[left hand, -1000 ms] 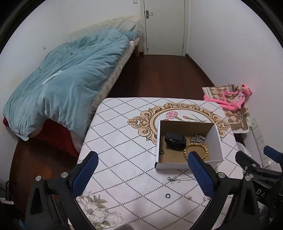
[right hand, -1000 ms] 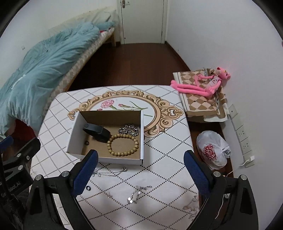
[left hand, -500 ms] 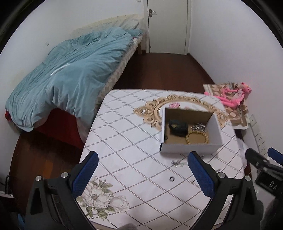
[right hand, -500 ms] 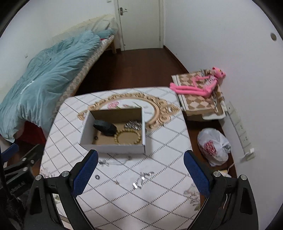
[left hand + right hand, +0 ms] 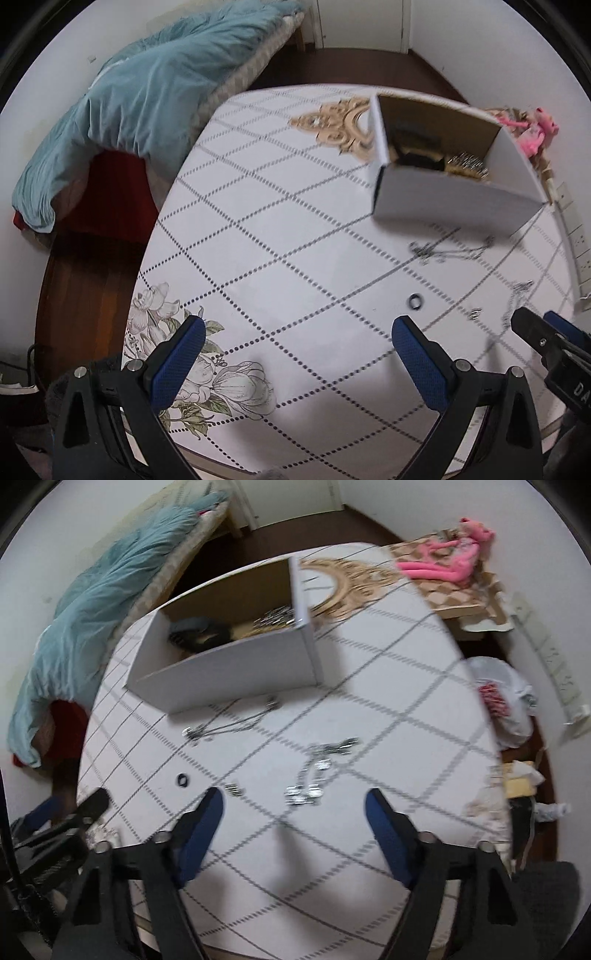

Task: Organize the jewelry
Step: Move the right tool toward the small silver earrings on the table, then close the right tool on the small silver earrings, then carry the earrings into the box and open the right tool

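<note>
Hovering: I've got both grippers angled down over the table (image 5: 280, 206), nothing in either one.
Left gripper (image 5: 299, 334): jaws wide apart, only bare tablecloth and a printed flower between the blue pads.
Right gripper (image 5: 293, 808): jaws closing as I watch, pads not touching anything; the silver chain cluster (image 5: 314, 771) lies on the cloth just ahead of the fingertips.
Box (image 5: 229, 664): white cardboard, open top, standing at the far side of the table; a dark item and shiny metal pieces show inside, too blurred for me to name.
Thin necklace (image 5: 229, 725): stretched on the cloth just in front of the box.
Small dark ring (image 5: 415, 302): loose on the table, near my left gripper's right finger.
Tiny silver piece (image 5: 234, 789): beside the right gripper's left pad.
</note>
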Tool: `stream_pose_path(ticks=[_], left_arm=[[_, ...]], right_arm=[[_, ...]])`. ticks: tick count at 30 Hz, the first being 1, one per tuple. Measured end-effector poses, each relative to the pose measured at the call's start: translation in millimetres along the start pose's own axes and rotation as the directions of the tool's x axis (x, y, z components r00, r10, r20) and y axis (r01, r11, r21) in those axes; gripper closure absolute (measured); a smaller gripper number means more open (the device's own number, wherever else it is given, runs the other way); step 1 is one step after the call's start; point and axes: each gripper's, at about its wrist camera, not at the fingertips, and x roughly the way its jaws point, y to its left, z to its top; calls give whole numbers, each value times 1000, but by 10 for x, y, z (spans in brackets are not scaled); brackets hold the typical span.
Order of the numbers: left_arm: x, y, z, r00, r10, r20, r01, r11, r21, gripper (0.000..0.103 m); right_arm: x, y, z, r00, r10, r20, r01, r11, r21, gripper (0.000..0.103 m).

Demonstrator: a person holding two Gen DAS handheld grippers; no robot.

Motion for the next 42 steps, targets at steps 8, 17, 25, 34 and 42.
stream_pose_path(ticks=[8, 17, 25, 34, 42], left_arm=[[238, 119, -51, 999, 24, -42, -24, 1000, -14, 0], [326, -72, 12, 995, -88, -42, 88, 996, -9, 1], [405, -580, 72, 979, -197, -48, 200, 977, 73, 42], [366, -743, 62, 980, -199, 7, 196, 970, 146, 93], [47, -625, 157, 970, -235, 62, 226, 966, 122, 94]], right_arm=[[363, 359, -60, 1000, 5, -18, -7, 994, -112, 59], [255, 284, -43, 998, -24, 60, 31, 994, -109, 94], [3, -87, 95, 992, -70, 108, 72, 997, -12, 94], [-10, -253, 76, 989, -94, 116, 92, 995, 22, 94], [-175, -198, 158, 988, -45, 150, 41, 999, 27, 94]])
